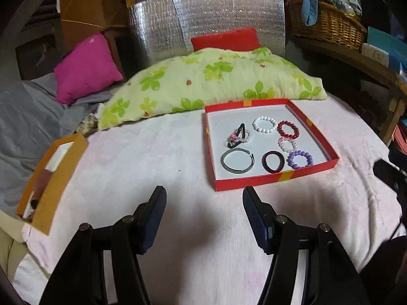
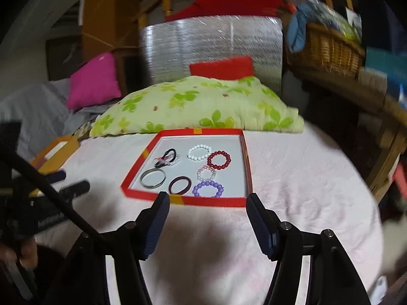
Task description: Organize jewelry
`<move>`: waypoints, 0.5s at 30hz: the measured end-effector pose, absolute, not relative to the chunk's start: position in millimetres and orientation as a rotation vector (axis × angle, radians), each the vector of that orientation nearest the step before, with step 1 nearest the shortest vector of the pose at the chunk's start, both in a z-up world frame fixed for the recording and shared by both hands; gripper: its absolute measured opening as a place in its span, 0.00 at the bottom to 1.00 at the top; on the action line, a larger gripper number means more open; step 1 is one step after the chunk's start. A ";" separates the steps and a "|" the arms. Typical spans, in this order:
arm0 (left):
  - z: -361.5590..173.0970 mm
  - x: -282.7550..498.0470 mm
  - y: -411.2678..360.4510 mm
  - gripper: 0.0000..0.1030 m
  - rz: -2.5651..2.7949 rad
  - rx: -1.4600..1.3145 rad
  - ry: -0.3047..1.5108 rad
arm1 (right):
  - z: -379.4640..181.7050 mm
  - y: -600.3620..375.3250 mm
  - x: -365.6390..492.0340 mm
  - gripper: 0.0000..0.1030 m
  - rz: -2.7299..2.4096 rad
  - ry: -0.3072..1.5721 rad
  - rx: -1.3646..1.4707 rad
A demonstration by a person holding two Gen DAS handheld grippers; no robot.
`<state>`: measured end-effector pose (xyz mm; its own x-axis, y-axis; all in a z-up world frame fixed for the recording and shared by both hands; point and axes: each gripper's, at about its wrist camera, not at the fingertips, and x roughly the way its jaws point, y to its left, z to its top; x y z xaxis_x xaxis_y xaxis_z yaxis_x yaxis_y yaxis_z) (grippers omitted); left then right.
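A shallow red tray [image 1: 254, 179] [image 2: 216, 200] lies on the pale pink bed cover. Inside it are a white bead bracelet [image 1: 255, 124], a red bead bracelet [image 1: 281, 127], a small pink one [image 1: 282, 143], a purple one [image 1: 290, 158], a dark maroon bangle [image 1: 265, 161], a silver bangle [image 1: 223, 161] and a black hair clip [image 1: 240, 131] on a tangle of small pieces. My left gripper [image 1: 204, 192] is open and empty, short of the tray's near left corner. My right gripper [image 2: 208, 197] is open and empty just before the tray's front wall.
An orange box [image 1: 61, 175] with things inside sits at the cover's left edge. A leaf-print pillow [image 1: 203, 84] lies behind the tray, with a magenta cushion [image 1: 86, 68] and a silver foil panel [image 1: 208, 17] beyond. A wicker basket [image 1: 328, 23] stands on a wooden shelf at right.
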<state>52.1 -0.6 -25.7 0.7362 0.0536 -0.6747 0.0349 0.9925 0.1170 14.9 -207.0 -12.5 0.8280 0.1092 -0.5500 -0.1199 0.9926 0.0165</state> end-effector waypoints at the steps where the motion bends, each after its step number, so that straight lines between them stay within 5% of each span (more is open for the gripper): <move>1: -20.8 45.7 -0.8 0.61 0.014 0.125 0.741 | -8.0 -206.4 6.8 0.64 0.136 0.586 -0.011; 10: 20.9 -17.1 0.5 0.62 0.057 0.147 0.692 | 21.8 -198.6 -39.5 0.64 0.168 0.637 0.045; 15: 37.9 -44.3 4.0 0.82 0.074 0.147 0.650 | 26.6 -190.7 -50.3 0.64 0.165 0.673 0.058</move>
<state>-44.3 4.0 37.9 0.7938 0.1145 -0.5973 -0.0222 0.9869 0.1597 -50.3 -190.7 26.6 0.7694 0.1711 -0.6155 -0.1336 0.9853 0.1069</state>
